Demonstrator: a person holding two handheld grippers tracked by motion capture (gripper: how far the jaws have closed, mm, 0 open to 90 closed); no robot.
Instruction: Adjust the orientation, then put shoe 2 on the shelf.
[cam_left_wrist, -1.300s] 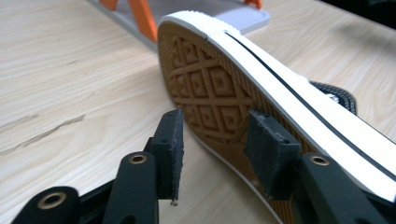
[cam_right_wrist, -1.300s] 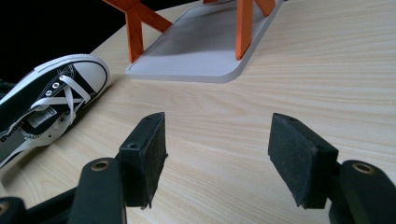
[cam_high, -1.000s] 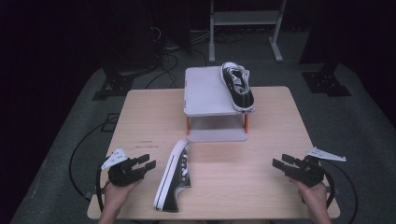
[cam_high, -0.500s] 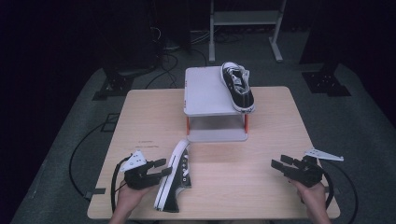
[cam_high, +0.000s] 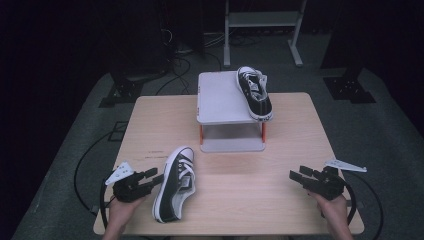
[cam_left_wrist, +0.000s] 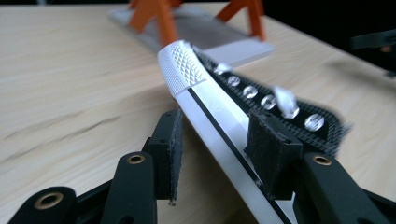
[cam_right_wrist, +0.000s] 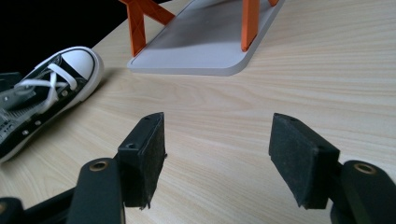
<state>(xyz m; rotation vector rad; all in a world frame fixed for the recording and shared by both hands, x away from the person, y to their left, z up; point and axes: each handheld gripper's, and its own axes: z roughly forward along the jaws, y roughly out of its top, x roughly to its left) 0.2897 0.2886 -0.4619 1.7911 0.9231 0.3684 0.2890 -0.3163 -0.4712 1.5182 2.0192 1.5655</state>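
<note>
A black low-top sneaker (cam_high: 175, 187) with white laces and a white sole lies on the wooden table (cam_high: 260, 165), toe pointing away from me. My left gripper (cam_high: 156, 176) is at its left side. In the left gripper view, the sneaker's (cam_left_wrist: 210, 88) sole edge and side wall run between the two pads; the jaws have just closed a little but still stand apart and are open. My right gripper (cam_high: 295, 176) hovers open over bare table at the right, nothing between its pads (cam_right_wrist: 144, 149). A matching sneaker (cam_high: 255, 92) rests on the grey stand (cam_high: 220, 97).
The grey stand has orange legs (cam_right_wrist: 137, 25) and a lower shelf (cam_high: 232, 145), and sits mid-table behind the sneaker. Cables trail from both grippers off the near corners. Dark floor with cables and stand feet surrounds the table.
My left gripper has moved right from the near left corner up against the sneaker, and now straddles its side. The sneaker has shifted slightly and sits more upright. The right gripper has stayed put.
</note>
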